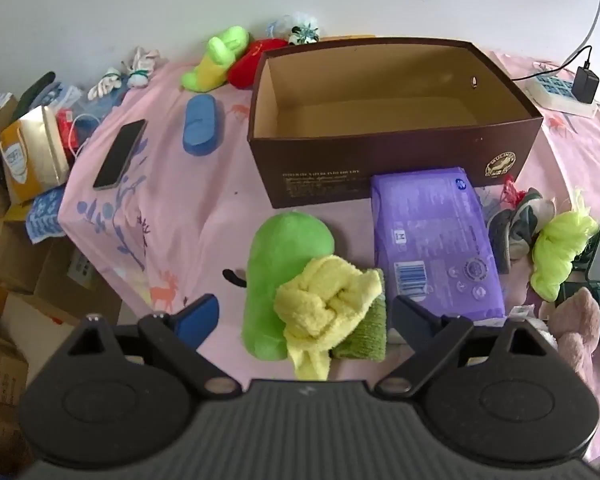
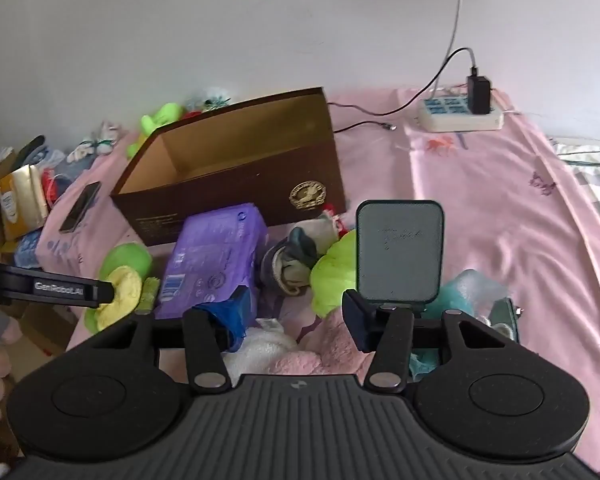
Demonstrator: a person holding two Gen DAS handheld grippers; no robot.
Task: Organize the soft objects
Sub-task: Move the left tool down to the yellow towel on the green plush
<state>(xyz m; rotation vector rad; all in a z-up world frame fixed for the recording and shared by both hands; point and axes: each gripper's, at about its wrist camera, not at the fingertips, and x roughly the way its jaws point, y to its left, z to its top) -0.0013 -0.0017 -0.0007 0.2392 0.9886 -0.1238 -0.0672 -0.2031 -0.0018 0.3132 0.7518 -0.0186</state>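
While both grippers hang over the pink bed, here is how things lie.

Left gripper: the left gripper [image 1: 304, 316] is spread wide, and nothing is pinched in it.

Yellow cloth: the yellow cloth [image 1: 324, 300] sits right between the left fingers, just ahead of them. It is knotted up in a lump and rests on the green plush toy [image 1: 284, 256] and a small green towel [image 1: 366, 328].

How it will feel: I think the yellow cloth is very light, soft and squishy. It will not break or slip much. It may sag or come loose if held by a floppy end.

Where to grab: the fat knot in the middle looks best, since it is thick and the fingers can squeeze it tight.

Box: the brown box [image 1: 396, 152] is straight ahead of the left gripper, past the cloth. It is open and looks empty inside.

Purple pack: the purple pack [image 1: 432, 240] lies ahead and to the right of the left gripper, touching the box front.

Right gripper: the right gripper [image 2: 296, 320] is spread open too, holding nothing. A pink fuzzy toy [image 2: 300, 356] lies just under its fingers.

Watch out: the fingers could catch the green towel along with the cloth.
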